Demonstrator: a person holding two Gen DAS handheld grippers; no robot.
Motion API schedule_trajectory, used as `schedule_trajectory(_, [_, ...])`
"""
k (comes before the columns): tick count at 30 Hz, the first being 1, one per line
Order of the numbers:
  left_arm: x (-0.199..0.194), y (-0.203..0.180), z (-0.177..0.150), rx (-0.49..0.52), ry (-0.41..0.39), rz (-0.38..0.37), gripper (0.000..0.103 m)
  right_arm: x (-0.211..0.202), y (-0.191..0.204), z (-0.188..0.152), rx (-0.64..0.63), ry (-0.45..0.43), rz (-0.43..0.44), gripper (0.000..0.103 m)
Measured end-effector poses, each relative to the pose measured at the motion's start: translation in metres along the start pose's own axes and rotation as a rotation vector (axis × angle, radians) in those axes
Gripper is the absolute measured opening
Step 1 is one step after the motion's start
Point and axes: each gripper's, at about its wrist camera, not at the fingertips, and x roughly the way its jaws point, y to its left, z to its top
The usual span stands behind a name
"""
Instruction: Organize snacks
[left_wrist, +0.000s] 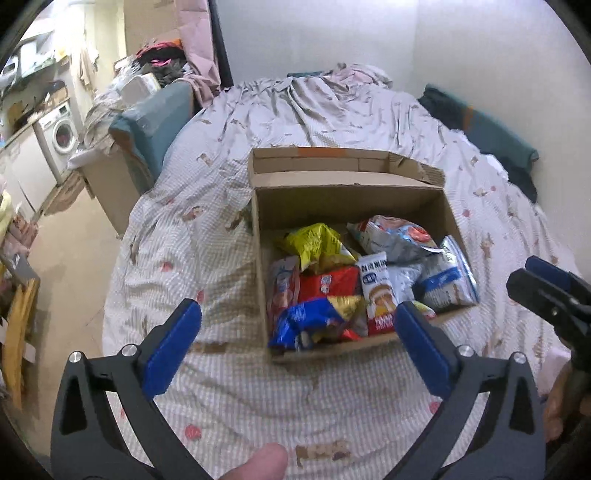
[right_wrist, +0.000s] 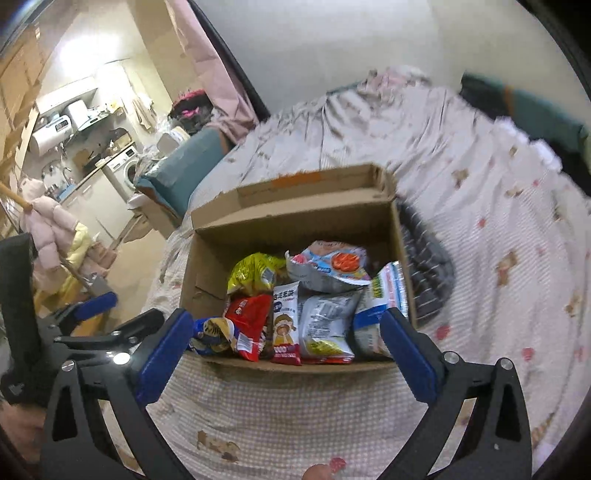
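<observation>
An open cardboard box (left_wrist: 280, 206) (right_wrist: 207, 266) sits on a bed and holds several snack bags: a yellow bag (left_wrist: 314, 243) (right_wrist: 255, 275), a red bag (left_wrist: 328, 282) (right_wrist: 249, 317), a blue bag (left_wrist: 306, 321), a white bag with a cartoon figure (left_wrist: 378, 291) (right_wrist: 286, 325) and pale blue-grey bags (left_wrist: 395, 232) (right_wrist: 328, 264). My left gripper (left_wrist: 299, 314) stands open above the box's near edge, nothing between its blue pads (left_wrist: 173, 343). My right gripper (right_wrist: 284, 325) is open too, jaws wide over the near side of the box, holding nothing. Its tip also shows at the left wrist view's right edge (left_wrist: 546, 288).
The bed's checked quilt (left_wrist: 207, 243) (right_wrist: 498, 229) spreads all around the box. A dark striped cloth (right_wrist: 428, 266) lies right of the box. Teal pillows (left_wrist: 495, 133) lie along the wall. Left of the bed are a blue-cushioned box (left_wrist: 147, 129), floor and a washing machine (left_wrist: 61, 134).
</observation>
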Motion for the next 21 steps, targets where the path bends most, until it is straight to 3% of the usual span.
schedule_trajectory(4, [-0.021,0.011,-0.015,-0.055,-0.006,-0.025,0.103,-0.021,0.006,-0.015,-0.021,-0.012,-0.031,0.103])
schedule_trajectory(12, [-0.051,0.020,-0.052,-0.062,-0.077,0.012,0.103,-0.044,0.018,-0.050,-0.067,-0.045,-0.084,0.103])
schedule_trajectory(21, [-0.047,0.022,-0.066,-0.058,-0.108,0.046,0.103,-0.043,0.022,-0.067,-0.076,-0.069,-0.098,0.103])
